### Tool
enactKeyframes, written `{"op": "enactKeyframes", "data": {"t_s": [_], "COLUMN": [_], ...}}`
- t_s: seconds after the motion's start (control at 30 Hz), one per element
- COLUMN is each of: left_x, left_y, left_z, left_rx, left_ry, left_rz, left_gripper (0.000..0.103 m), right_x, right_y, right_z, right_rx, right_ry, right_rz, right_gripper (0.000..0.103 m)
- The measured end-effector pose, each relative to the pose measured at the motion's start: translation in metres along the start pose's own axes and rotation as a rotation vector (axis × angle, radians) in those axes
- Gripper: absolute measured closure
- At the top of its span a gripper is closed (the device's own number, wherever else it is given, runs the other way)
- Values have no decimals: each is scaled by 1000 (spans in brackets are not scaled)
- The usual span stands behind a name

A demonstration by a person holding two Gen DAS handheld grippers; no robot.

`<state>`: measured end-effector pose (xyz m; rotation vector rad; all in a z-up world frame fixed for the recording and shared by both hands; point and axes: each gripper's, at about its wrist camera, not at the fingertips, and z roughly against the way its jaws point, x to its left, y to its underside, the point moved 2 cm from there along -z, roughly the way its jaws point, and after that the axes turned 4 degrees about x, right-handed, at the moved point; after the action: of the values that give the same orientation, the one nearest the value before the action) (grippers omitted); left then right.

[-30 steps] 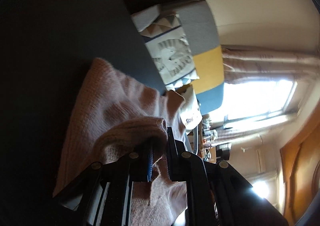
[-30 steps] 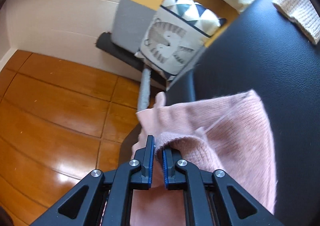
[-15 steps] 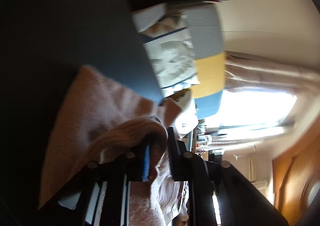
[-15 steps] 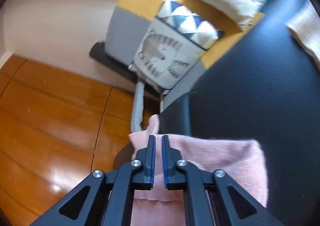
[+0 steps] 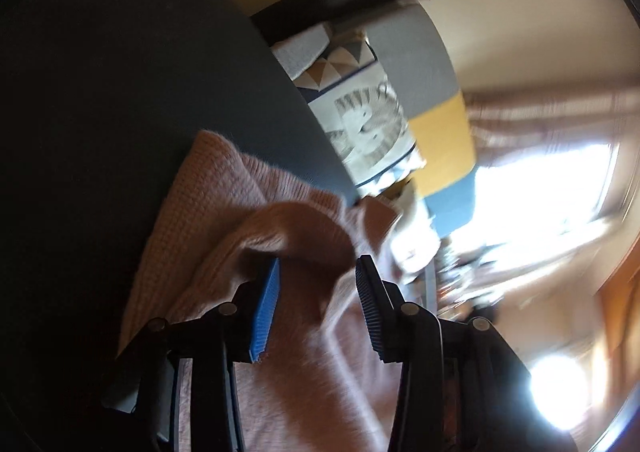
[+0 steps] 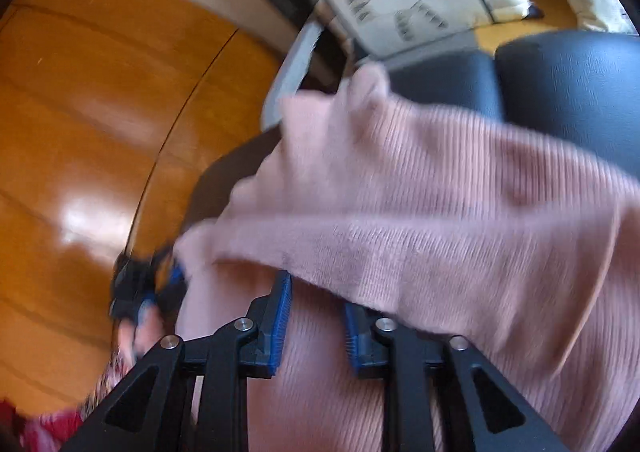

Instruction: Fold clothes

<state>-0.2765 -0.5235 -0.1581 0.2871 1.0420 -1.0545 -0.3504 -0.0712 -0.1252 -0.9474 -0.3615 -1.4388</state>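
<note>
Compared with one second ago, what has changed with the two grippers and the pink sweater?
Both grippers let go: the left gripper and right gripper, shut on the pink sweater before, now stand open, and a fold of the knit lies over their tips. The sweater remains on the dark seat; the hedgehog cushion has not moved.

Motion blur is softening both views. The pink ribbed knit sweater (image 6: 440, 220) is running off the right wrist view's lower and right edges and is covering the right tool's (image 6: 316, 292) fingertips. A small black-and-blue object (image 6: 148, 284) at its left is smearing beyond recognition. Glare is washing out the bright window (image 5: 540, 188).
</note>
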Motion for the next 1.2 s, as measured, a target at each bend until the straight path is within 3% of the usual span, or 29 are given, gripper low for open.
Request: {"op": "enactKeyframes", "data": {"t_s": [0.07, 0.23, 0.57, 0.7, 0.77, 0.9, 1.07, 1.1, 1.17, 1.2], "left_x": [-2, 0, -5, 7, 17, 19, 9, 5, -1, -3], "left_y": [5, 18, 68, 76, 78, 84, 94, 97, 103, 104], "left_z": [3, 26, 62, 68, 64, 65, 56, 53, 49, 50], "left_rx": [-4, -29, -42, -43, 5, 9, -3, 2, 30, 37], "left_ry": [-50, -110, -322, -398, -384, -324, -408, -435, -486, -499], "left_rz": [-53, -132, -422, -405, -368, -357, -443, -476, -549, -569], "left_gripper": [61, 61, 61, 58, 51, 47, 47, 48, 75, 76], "right_x": [-8, -12, -8, -6, -6, -4, -1, 1, 3, 5], "right_y": [-14, -4, 138, 161, 172, 194, 219, 218, 215, 214], "right_z": [4, 32, 124, 128, 130, 134, 137, 134, 128, 125], "right_rx": [-95, -177, -222, -233, -239, -250, -258, -245, -212, -195], "right_ry": [95, 84, 485, 491, 494, 500, 513, 527, 558, 573], "right_rz": [-63, -126, 28, 25, 23, 20, 29, 50, 81, 97], "right_gripper": [79, 79, 77, 74, 73, 71, 69, 69, 71, 82]}}
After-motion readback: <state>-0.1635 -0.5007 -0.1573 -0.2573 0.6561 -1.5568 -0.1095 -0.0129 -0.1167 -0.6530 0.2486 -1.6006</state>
